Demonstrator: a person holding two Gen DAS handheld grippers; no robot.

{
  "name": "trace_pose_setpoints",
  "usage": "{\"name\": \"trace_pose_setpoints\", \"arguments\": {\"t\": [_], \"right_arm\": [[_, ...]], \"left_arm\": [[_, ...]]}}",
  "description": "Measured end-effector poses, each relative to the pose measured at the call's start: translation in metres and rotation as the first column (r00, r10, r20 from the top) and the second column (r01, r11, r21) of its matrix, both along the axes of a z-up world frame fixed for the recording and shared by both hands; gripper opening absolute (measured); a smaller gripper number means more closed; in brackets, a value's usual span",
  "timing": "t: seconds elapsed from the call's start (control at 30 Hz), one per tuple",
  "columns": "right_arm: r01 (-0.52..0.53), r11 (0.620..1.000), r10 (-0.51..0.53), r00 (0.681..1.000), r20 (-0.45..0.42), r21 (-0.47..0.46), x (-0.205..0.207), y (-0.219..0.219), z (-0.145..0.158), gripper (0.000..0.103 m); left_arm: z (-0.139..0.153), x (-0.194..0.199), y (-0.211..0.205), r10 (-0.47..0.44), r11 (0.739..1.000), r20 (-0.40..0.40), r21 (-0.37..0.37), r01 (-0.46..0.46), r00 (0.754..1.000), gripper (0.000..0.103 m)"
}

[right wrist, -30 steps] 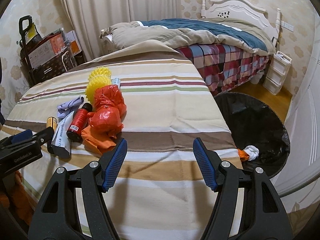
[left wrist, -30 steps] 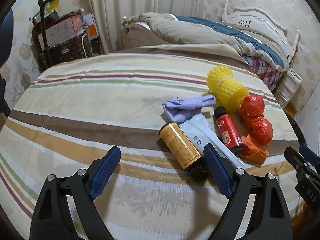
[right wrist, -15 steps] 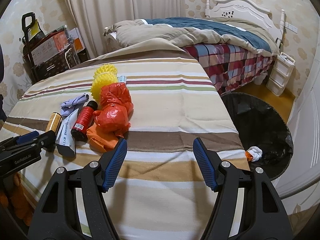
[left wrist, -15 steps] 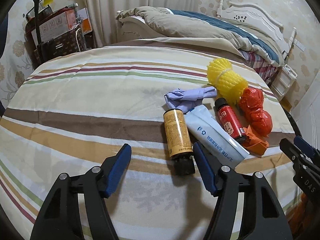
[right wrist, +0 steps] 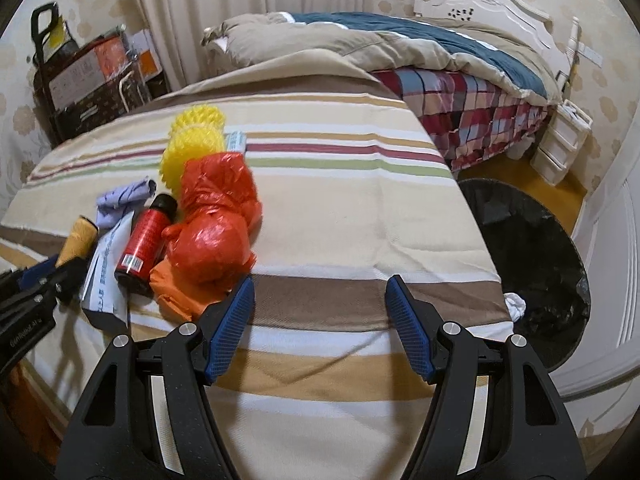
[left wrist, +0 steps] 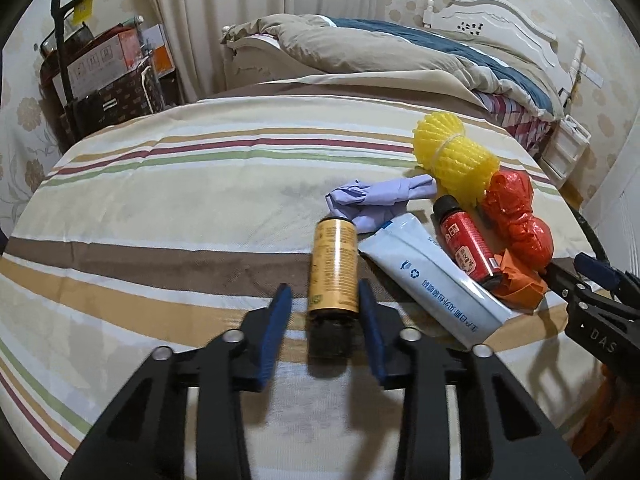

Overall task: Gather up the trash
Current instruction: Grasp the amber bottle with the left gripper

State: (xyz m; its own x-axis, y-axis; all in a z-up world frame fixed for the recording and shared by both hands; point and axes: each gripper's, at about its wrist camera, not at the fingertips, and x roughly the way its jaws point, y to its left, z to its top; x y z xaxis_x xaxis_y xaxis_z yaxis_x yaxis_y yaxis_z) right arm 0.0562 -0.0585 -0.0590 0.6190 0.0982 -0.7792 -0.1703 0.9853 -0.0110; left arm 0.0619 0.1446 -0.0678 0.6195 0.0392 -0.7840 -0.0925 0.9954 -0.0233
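The left gripper is closing around the yellow bottle, which lies on the striped bedspread with its long axis running toward 12 o'clock, dark cap nearest the jaws. The pads don't visibly press yet. The right gripper hangs open and empty; the bin sits at its 2 o'clock.

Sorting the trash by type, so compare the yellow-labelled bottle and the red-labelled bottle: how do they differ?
The yellow-labelled bottle lies with its dark cap toward the camera; the red-labelled bottle has its cap pointing away. The yellow-labelled bottle sits between the closing left hand-held gripper; the red-labelled bottle is ungripped. Both lie on their sides.
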Motion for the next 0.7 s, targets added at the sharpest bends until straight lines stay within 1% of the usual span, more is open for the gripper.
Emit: {"name": "trace_pose_setpoints", "arguments": {"t": [0.07, 0.33, 0.7], "right_arm": [[-0.015, 1.000, 0.015, 1.000, -0.004, -0.002, -0.002, 0.003, -0.001, 0.067], [-0.092, 0.996, 0.092, 0.996, -0.017, -0.003, -0.022, 0.023, -0.002, 0.067], [-0.124, 0.992, 0.124, 0.992, -0.002, 0.025, -0.039, 0.033, 0.003, 0.066]], "left_arm": [[0.000, -0.001, 0.001, -0.005, 1.000, 0.003, 0.000, 0.005, 1.000, 0.028], [0.001, -0.011, 0.007, -0.017, 1.000, 0.005, -0.024, 0.017, 1.000, 0.027], [0.002, -0.025, 0.023, -0.006, 0.998, 0.009, -0.063, 0.007, 1.000, 0.027]]}}
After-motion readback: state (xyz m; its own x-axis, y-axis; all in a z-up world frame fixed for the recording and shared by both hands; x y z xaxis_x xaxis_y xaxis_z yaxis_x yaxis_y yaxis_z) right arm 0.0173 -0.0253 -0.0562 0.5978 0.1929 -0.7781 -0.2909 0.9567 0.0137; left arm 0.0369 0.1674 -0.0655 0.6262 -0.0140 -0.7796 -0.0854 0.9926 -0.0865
